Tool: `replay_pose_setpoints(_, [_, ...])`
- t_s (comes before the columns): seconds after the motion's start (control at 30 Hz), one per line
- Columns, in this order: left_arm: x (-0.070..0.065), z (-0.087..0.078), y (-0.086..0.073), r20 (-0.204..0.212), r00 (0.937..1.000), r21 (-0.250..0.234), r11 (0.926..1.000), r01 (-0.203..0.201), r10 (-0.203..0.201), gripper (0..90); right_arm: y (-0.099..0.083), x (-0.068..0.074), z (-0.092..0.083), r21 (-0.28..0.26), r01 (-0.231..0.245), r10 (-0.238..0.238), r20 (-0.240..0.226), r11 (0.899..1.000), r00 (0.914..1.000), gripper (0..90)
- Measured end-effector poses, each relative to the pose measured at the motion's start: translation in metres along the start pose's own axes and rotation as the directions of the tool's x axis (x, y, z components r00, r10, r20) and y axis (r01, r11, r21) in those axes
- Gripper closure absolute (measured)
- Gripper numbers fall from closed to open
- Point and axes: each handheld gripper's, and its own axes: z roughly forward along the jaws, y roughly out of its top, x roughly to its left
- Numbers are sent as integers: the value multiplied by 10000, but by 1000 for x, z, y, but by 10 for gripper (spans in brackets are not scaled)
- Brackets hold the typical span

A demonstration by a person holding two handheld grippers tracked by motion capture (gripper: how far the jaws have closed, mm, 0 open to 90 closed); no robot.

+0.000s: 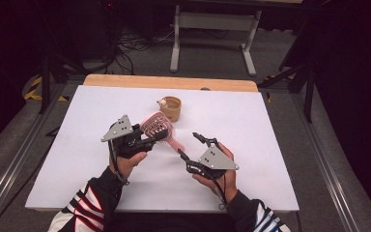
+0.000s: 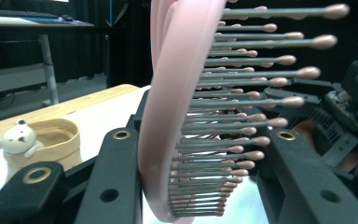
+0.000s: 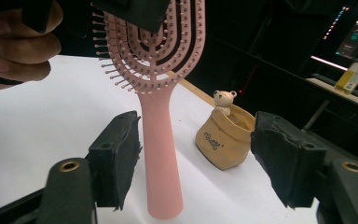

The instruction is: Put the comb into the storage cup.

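A pink hairbrush [image 1: 162,128] is held above the white table [image 1: 270,145]. My left gripper [image 1: 157,135] is shut on the brush's head, one jaw on the pink back [image 2: 168,116] and the other against the bristle tips. The handle [image 3: 161,154] points down towards the table. It stands between the jaws of my right gripper [image 3: 200,158], close beside the left pad [image 3: 116,156] and well apart from the right one. That gripper [image 1: 188,144] is open.
A tan pouch-shaped cup [image 1: 170,108] with a small white bear on its rim stands on the table behind the brush, also in the right gripper view [image 3: 223,140]. A wooden strip [image 1: 174,82] edges the far side. A grey stand [image 1: 212,29] is beyond.
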Motion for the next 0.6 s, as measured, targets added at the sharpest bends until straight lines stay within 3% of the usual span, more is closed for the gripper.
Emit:
replay_pose_setpoints(0.3, [5, -10, 2, -301, 9993, 42, 9997, -221, 222, 631, -3, -11, -8, -28, -26, 26, 191, 10000, 9998, 249])
replay_pose_setpoints(0.43, [6, -13, 4, -353, 9989, 61, 9995, -312, 314, 631, -7, -14, -11, 20, -80, 79, 603, 10000, 9981, 178])
replay_pose_setpoints(0.6, [7, -15, 4, -481, 9981, 115, 9992, -381, 386, 631, -12, -17, -14, 117, -101, 92, 781, 9999, 9969, 127])
